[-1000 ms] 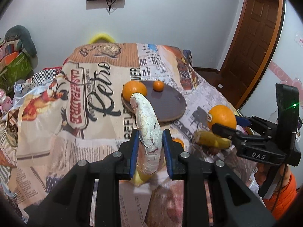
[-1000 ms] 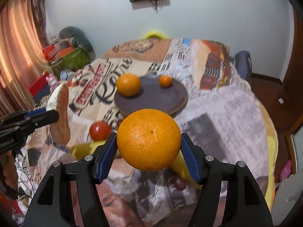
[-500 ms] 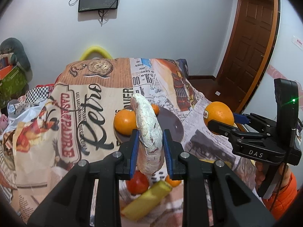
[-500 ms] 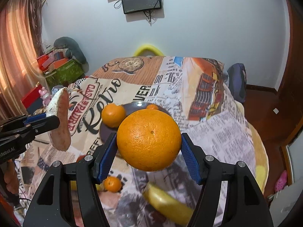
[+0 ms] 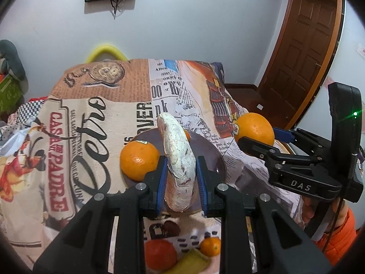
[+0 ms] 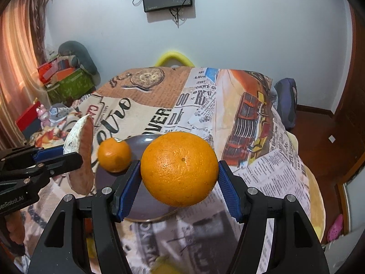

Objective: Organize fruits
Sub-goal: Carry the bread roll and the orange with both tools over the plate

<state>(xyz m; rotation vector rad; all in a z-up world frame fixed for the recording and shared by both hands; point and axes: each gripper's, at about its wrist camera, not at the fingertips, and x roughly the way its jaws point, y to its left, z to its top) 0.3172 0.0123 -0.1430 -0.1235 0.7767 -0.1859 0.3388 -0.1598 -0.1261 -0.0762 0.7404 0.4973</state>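
My left gripper [image 5: 180,171] is shut on a long whitish, mould-coated fruit slice [image 5: 179,159] with a pinkish cut face, which also shows in the right wrist view [image 6: 81,157], held above the near edge of a dark round plate [image 5: 209,153]. My right gripper [image 6: 179,180] is shut on a large orange [image 6: 179,169], also in the left wrist view [image 5: 254,127], held above the plate's [image 6: 136,207] right side. An orange [image 5: 139,161] sits on the plate's left edge, and a small mandarin [image 5: 187,135] at its back is partly hidden.
A printed cloth [image 5: 79,125] covers the table. Near its front edge lie a tomato [image 5: 159,255], a small mandarin [image 5: 211,246] and a banana [image 5: 189,264]. A brown door [image 5: 305,45] is at the right, boxes and clutter [image 6: 66,80] at the left.
Both grippers have moved forward over the plate with their fruit still held. The tomato, mandarin and banana have slid toward the bottom of the left wrist view.
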